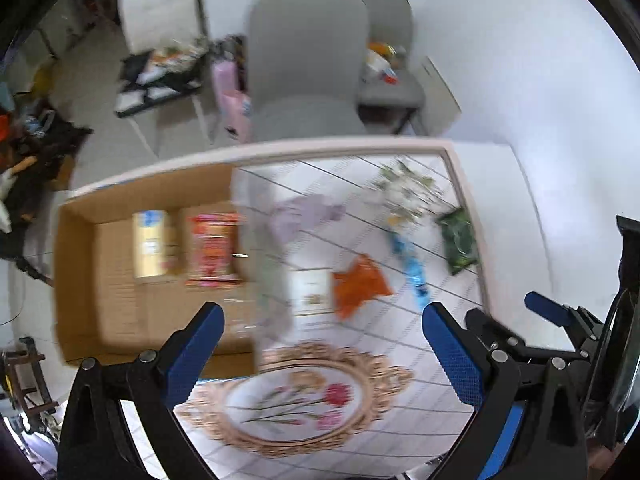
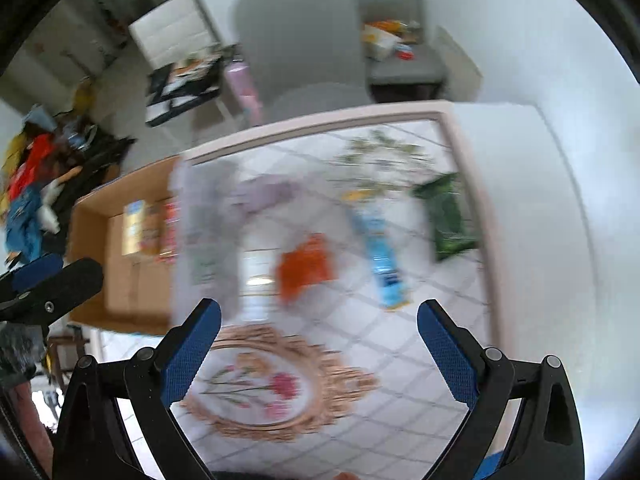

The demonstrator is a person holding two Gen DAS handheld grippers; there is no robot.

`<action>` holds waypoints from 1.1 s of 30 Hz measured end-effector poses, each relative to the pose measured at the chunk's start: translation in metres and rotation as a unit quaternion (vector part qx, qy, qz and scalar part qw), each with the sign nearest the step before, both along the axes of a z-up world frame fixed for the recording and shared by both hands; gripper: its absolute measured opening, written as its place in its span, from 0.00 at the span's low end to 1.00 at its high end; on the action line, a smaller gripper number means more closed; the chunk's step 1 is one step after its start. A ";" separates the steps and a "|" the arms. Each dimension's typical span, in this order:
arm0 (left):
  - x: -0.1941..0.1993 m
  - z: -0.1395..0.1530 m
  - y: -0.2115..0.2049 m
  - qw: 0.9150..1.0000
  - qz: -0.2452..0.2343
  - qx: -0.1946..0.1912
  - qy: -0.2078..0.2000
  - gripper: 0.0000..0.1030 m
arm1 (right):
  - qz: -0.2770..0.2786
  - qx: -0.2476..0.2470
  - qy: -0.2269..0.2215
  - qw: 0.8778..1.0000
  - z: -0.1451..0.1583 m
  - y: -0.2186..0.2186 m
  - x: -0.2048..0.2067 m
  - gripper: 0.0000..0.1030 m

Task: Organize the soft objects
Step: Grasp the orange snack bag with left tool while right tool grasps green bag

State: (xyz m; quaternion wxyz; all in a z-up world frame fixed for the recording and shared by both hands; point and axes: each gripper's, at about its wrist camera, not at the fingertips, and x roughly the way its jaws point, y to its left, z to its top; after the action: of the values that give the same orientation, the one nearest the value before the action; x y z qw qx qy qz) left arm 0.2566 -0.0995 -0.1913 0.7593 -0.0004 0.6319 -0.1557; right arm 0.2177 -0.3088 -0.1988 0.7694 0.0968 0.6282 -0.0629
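Both views are blurred. Soft packets lie on the patterned tablecloth (image 1: 400, 344): an orange packet (image 1: 358, 286) (image 2: 306, 270), a blue packet (image 1: 412, 266) (image 2: 382, 262), a green packet (image 1: 460, 240) (image 2: 450, 216) and a pale lilac item (image 1: 304, 212) (image 2: 260, 194). A cardboard box (image 1: 120, 280) (image 2: 120, 276) at the left holds a yellow pack (image 1: 152, 244) and a red pack (image 1: 212, 250). A grey-white blurred bag (image 1: 264, 264) (image 2: 208, 236) stands at the box's edge. My left gripper (image 1: 322, 348) is open and empty above the table. My right gripper (image 2: 318, 344) is open and empty.
Grey chairs (image 1: 308, 64) stand behind the table, one with items on its seat (image 1: 380, 64). A white chair (image 1: 160, 20) and clutter are on the floor at the left. The right gripper shows at the left view's right edge (image 1: 560, 320).
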 end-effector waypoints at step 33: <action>0.010 -0.194 -0.119 0.970 -0.108 0.111 0.186 0.17 | -0.035 0.046 0.132 0.990 -0.198 -0.134 0.075 0.39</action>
State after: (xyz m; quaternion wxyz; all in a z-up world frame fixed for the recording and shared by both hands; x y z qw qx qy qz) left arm 0.2663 -0.2183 -0.3855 0.6026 0.1235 0.7714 -0.1629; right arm 0.2929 -0.4426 -0.3968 0.6718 0.1447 0.7228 -0.0725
